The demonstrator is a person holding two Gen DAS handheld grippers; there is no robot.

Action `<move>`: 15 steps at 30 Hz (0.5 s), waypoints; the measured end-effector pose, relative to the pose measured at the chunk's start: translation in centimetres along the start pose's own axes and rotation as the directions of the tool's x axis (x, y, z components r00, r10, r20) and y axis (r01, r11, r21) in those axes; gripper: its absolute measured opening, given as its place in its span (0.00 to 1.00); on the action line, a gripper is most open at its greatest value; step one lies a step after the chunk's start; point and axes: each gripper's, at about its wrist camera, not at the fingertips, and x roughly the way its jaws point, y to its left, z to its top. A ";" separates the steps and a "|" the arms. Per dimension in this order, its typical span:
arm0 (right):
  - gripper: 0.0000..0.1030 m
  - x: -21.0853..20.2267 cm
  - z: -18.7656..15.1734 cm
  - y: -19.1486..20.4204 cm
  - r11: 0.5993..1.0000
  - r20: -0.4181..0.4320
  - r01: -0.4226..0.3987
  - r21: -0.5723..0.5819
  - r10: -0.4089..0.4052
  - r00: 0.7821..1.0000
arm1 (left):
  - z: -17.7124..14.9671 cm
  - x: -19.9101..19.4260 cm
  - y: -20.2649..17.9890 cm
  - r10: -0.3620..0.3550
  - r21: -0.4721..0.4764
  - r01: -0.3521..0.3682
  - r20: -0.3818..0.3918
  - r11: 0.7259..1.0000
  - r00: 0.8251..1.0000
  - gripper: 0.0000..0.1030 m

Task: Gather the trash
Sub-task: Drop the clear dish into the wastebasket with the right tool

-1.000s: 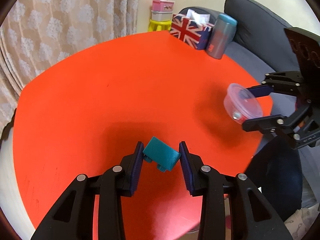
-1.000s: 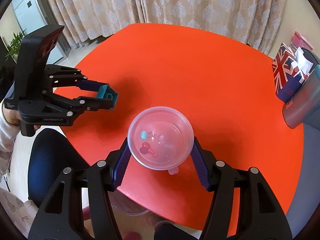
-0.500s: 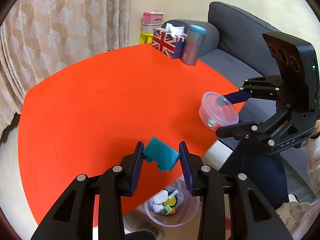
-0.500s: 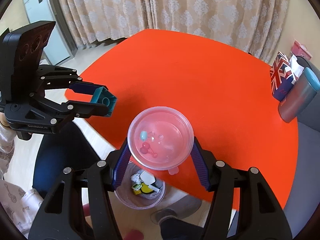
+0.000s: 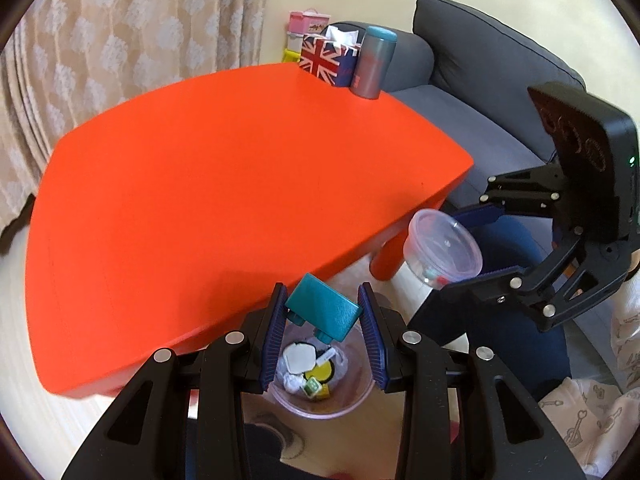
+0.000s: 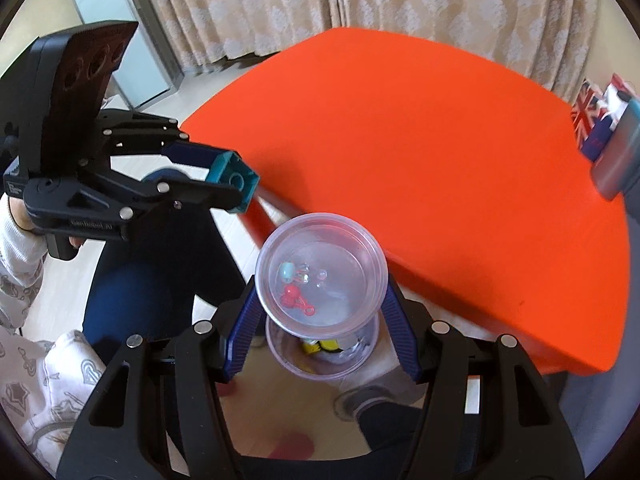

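My left gripper (image 5: 322, 316) is shut on a teal toy brick (image 5: 323, 307), held in the air past the table's near edge, above a clear trash bin (image 5: 320, 380) on the floor with several scraps inside. My right gripper (image 6: 320, 280) is shut on a clear plastic cup (image 6: 322, 276) that holds a few small red and pale blue bits; the cup hangs right over the trash bin (image 6: 324, 354). In the left wrist view the right gripper (image 5: 472, 240) and the cup (image 5: 442, 248) hover to the right of the brick. The right wrist view shows the left gripper (image 6: 216, 178) with the brick (image 6: 234, 180) to the left.
The orange table (image 5: 224, 184) carries a Union Jack tissue box (image 5: 326, 60) and a grey tumbler (image 5: 372, 64) at its far corner. A grey sofa (image 5: 480, 80) stands behind. The person's dark trouser legs (image 6: 160, 260) and patterned sleeve (image 6: 24, 304) sit by the table's edge.
Both grippers have drawn back off the table top with their loads and now hang beyond its edge over the trash bin, which has come into view.
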 end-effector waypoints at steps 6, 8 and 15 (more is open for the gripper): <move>0.58 1.3 0.0 0.0 0.999 -0.018 -0.034 -0.005 0.034 0.999 | -1.1 -0.3 0.0 -0.002 -0.019 0.002 -0.006 1.000 1.000 0.35; 0.64 1.3 0.2 -0.1 0.999 -0.013 -0.037 -0.004 0.037 0.999 | -1.1 -0.2 -0.1 -0.001 -0.020 0.001 -0.006 1.000 1.000 0.35; 0.87 0.6 0.3 -0.7 1.000 0.028 -0.008 0.029 0.007 1.000 | -0.8 -0.1 -0.2 0.001 -0.019 -0.001 -0.007 1.000 1.000 0.35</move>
